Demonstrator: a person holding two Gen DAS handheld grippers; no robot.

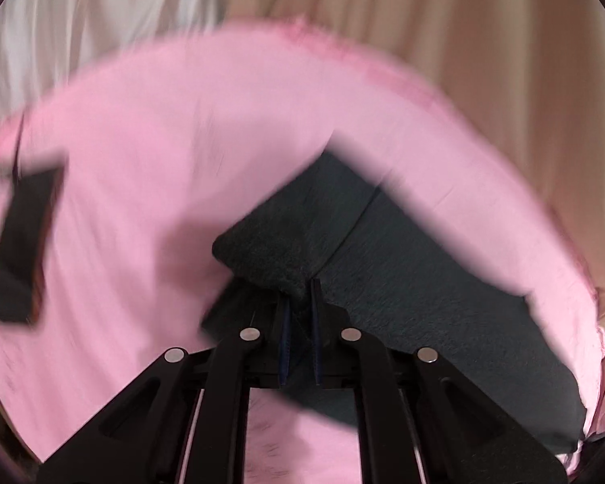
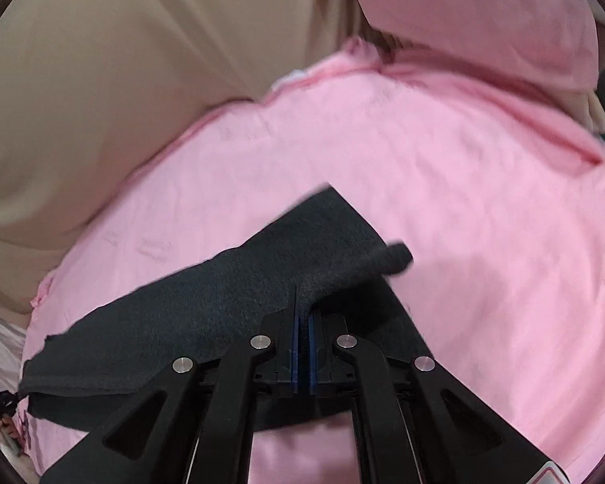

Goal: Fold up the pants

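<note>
Dark grey fleece pants (image 1: 403, 266) lie on a pink sheet (image 1: 149, 185). My left gripper (image 1: 301, 286) is shut on a bunched corner of the pants, with cloth pinched between its blue pads and lifted a little. In the right wrist view the same pants (image 2: 205, 310) stretch to the left. My right gripper (image 2: 303, 302) is shut on a raised fold of the pants, whose edge rolls off to the right. Both views are blurred by motion.
A black flat rectangular object (image 1: 24, 242) lies on the sheet at the left. Beige curtains (image 1: 484, 48) and white curtains (image 1: 68, 12) hang behind the bed. A pink pillow (image 2: 476, 12) sits at the far right. The sheet's edge (image 2: 205, 121) runs along the beige curtain (image 2: 101, 80).
</note>
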